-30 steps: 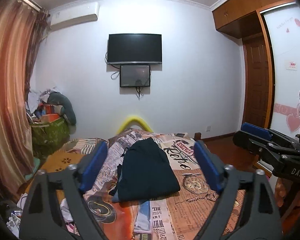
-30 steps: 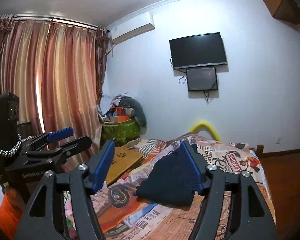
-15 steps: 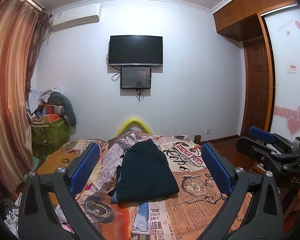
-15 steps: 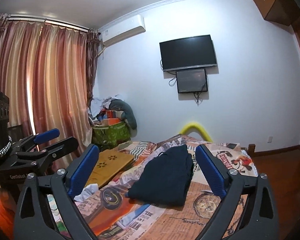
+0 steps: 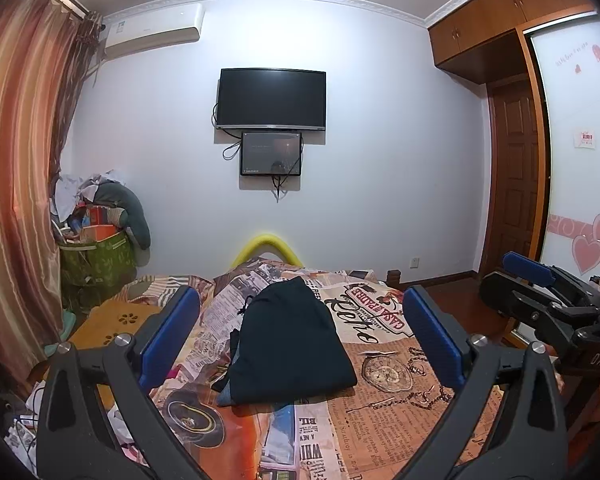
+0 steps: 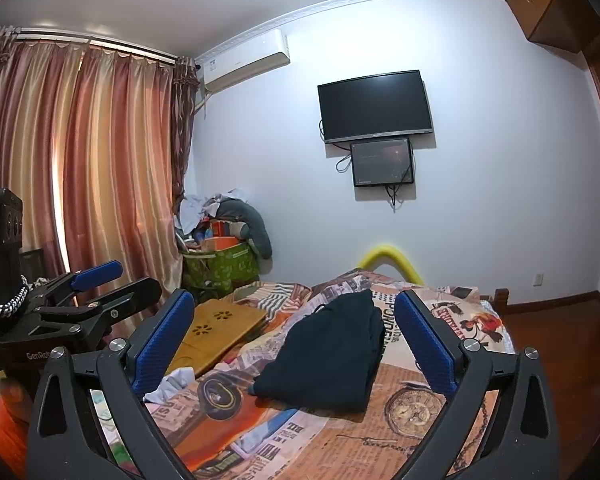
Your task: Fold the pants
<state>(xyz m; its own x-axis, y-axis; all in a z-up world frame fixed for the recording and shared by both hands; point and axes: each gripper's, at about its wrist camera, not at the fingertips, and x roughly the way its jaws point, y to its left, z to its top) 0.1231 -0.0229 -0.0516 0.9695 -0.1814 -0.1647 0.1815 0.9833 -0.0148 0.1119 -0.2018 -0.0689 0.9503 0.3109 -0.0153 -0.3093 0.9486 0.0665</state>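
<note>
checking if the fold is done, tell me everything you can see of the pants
The pants are dark navy, soft-looking fabric, folded into a compact stack of layers, broader at the near end and narrowing toward the far end. They lie flat on the printed bedspread, mid-bed. A thin drawstring shows at the far left edge. Neither gripper touches them.

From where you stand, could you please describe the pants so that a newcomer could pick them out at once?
Look at the bed, covered in an orange, newspaper-print spread below the wall-mounted TV. In the middle of it lies the folded pants, a compact dark bundle. It is the only plain, dark item on that busy printed cover; the wooden lap desk to its left is tan.
</note>
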